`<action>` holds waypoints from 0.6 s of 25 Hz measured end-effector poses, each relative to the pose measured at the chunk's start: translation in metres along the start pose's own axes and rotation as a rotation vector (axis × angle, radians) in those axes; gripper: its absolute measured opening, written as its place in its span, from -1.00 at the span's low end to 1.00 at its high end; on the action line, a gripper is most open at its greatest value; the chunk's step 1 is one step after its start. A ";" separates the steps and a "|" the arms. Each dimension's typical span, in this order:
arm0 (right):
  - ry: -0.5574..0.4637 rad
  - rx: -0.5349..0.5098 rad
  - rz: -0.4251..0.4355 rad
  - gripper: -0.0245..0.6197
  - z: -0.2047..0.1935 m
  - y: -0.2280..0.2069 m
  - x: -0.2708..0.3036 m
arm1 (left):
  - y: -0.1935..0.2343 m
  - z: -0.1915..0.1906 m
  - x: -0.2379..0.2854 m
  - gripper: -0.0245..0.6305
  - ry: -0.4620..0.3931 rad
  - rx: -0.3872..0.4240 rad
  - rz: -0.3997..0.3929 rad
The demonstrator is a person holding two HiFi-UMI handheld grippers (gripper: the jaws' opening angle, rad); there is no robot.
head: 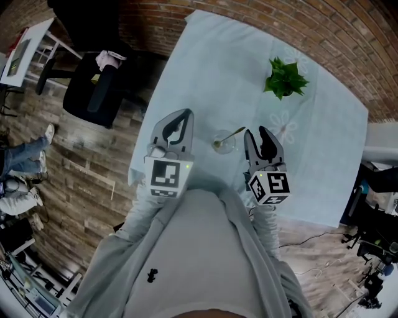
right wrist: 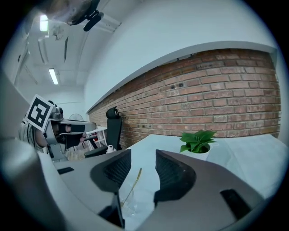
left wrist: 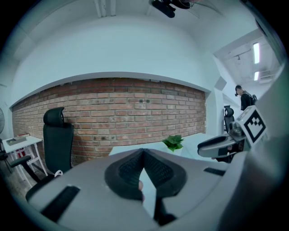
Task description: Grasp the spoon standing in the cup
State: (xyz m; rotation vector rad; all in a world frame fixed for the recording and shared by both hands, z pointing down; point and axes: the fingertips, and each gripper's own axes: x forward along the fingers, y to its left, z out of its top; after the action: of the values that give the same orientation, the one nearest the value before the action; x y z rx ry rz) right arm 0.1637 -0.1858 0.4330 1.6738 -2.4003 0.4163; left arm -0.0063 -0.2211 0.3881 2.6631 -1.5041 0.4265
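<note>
A clear glass cup [head: 223, 145] stands on the pale blue table [head: 205, 68], and a gold spoon [head: 232, 133] leans in it with its handle pointing right. The cup sits between my two grippers. My right gripper [head: 257, 131] hovers just right of it with its jaws apart. In the right gripper view the spoon [right wrist: 134, 180] and cup [right wrist: 128, 205] show through the gap of the right gripper [right wrist: 143, 153], lower down and untouched. My left gripper [head: 185, 113] is left of the cup. Its tips meet in the left gripper view [left wrist: 143, 151] with nothing held.
A potted green plant [head: 285, 78] stands at the far right of the table. A black office chair [head: 93, 87] sits off the table's left edge, beside a brick wall [head: 280, 18]. Cables and equipment [head: 373, 248] lie on the floor at the right.
</note>
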 end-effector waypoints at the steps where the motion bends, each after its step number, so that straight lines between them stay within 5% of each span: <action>1: 0.007 0.003 0.003 -0.40 -0.003 0.000 0.001 | -0.001 0.000 0.000 -0.87 0.001 -0.001 0.000; 15: 0.102 -0.009 0.068 -0.35 -0.041 0.009 0.018 | -0.002 -0.003 -0.008 -0.87 0.006 -0.005 0.017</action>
State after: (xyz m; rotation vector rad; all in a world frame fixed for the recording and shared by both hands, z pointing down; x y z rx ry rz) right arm 0.1487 -0.1852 0.4758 1.5314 -2.3866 0.4891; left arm -0.0091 -0.2122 0.3892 2.6440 -1.5255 0.4309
